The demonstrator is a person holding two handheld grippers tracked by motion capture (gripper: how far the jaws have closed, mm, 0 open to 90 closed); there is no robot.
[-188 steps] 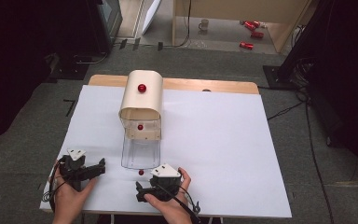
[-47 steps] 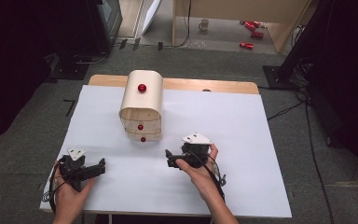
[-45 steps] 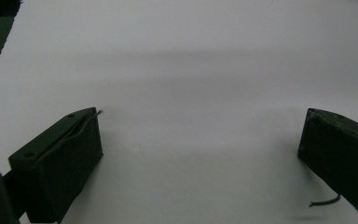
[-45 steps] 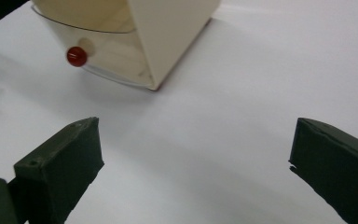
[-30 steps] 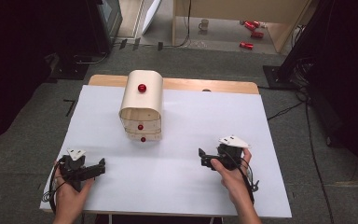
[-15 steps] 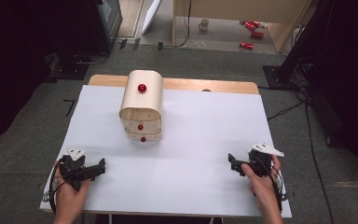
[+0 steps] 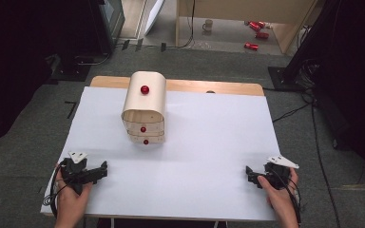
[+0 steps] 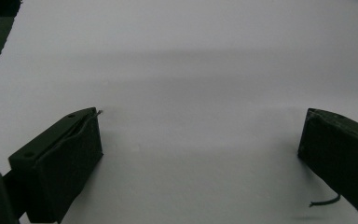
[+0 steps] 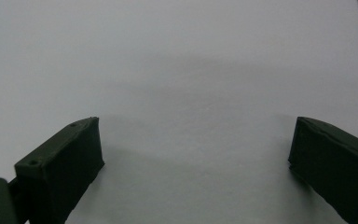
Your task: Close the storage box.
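Both tongs parked open, drawers shut.
Left tongs (image 7: 105, 167) and right tongs (image 7: 248, 174) held nothing; careless reach could topple the small wooden drawer cabinet (image 7: 143, 108).

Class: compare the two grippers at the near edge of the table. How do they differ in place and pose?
The left gripper rests at the table's near left, closer to the wooden drawer box; the right gripper sits at the near right, farther from it. The left points right, the right points left. Both are hand-held, open, holding nothing.
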